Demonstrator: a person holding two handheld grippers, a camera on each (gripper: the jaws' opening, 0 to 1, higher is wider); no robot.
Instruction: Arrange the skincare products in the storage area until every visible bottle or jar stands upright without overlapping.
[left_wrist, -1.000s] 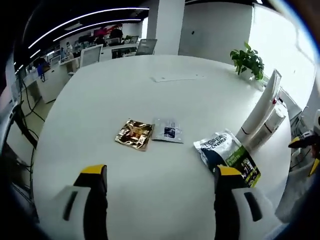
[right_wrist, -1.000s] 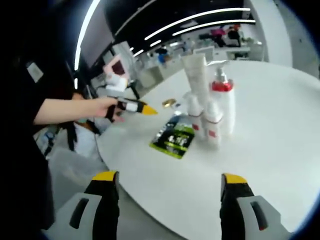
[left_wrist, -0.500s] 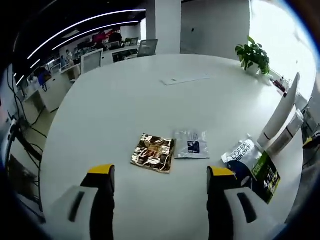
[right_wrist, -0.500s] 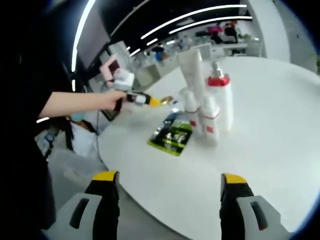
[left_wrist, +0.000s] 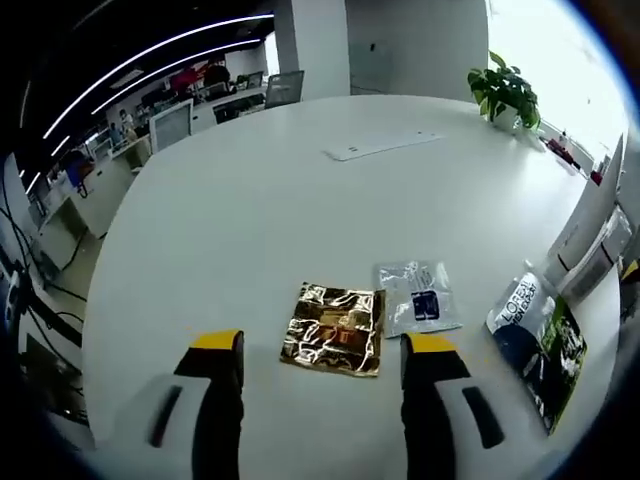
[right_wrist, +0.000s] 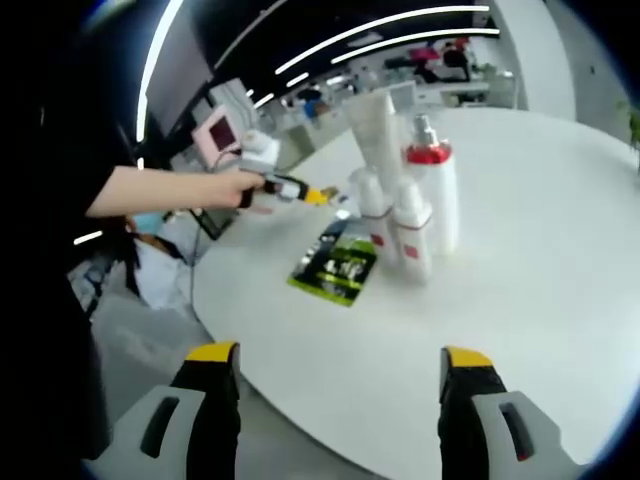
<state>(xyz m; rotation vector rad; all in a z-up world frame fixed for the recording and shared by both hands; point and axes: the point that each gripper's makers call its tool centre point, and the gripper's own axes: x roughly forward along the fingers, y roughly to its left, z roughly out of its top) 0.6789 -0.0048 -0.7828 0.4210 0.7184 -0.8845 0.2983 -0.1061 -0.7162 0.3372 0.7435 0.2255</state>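
Gold sachet (left_wrist: 335, 328) now sits right ahead of the left gripper (left_wrist: 322, 352), just past its tips and roughly centred in the gap; a second ago it was well ahead and off to the left. So the left hand has closed in on it, probably lining up a pick, though nothing is gripped yet. Left jaws are apart and empty.

Clear sachet (left_wrist: 417, 298) lies just beside the gold one, ahead and right of the tips. Green pouch (left_wrist: 540, 334) is further right, flat on the table (left_wrist: 250, 200).

In the right gripper view, the right gripper (right_wrist: 326, 370) hangs back off the table edge, jaws apart and empty. Upright cluster sits well ahead of it: tall tube (right_wrist: 373, 130), pump bottle (right_wrist: 430, 190), two small bottles (right_wrist: 408, 230), close together (cannot tell if touching). Green pouch lies just left of them.

Count:
- flat packs: 3 (gold, clear, green)
- upright containers: 4 (1 tube, 1 pump, 2 small)

My read: bottles already upright; the flat packs are what's left.
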